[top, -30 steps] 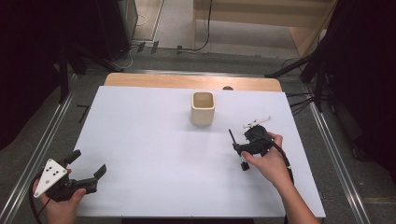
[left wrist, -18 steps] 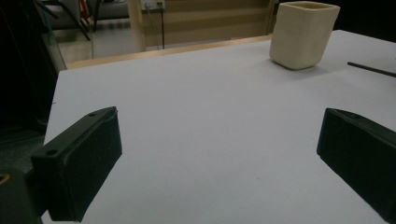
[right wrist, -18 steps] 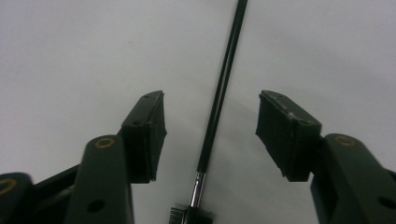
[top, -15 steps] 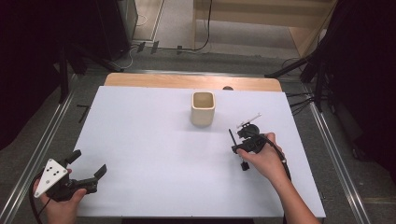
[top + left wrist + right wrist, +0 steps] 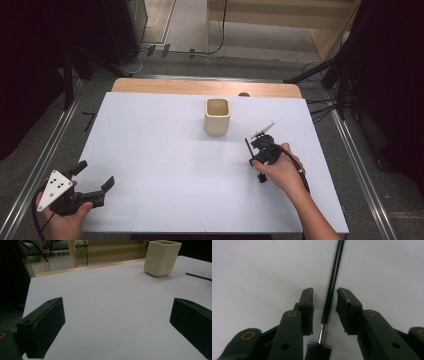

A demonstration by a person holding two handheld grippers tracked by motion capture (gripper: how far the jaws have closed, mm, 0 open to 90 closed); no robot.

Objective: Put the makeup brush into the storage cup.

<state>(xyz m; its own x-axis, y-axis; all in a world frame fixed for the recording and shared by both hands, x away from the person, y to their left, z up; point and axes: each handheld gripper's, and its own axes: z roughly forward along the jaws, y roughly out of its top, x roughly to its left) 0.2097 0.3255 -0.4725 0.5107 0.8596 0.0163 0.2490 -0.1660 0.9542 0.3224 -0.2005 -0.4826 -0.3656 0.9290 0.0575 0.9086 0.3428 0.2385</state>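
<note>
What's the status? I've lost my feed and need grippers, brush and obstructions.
Right gripper closing astride the thin black brush, pads not yet touching. Left gripper open, idle. Cup stands apart; nothing obstructing.

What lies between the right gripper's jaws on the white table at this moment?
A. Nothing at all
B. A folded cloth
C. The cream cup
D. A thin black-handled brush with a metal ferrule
D: in the right gripper view, the thin black brush lies on the table in the gap of the right gripper, whose jaws have just been closing and do not yet press on it.
</note>
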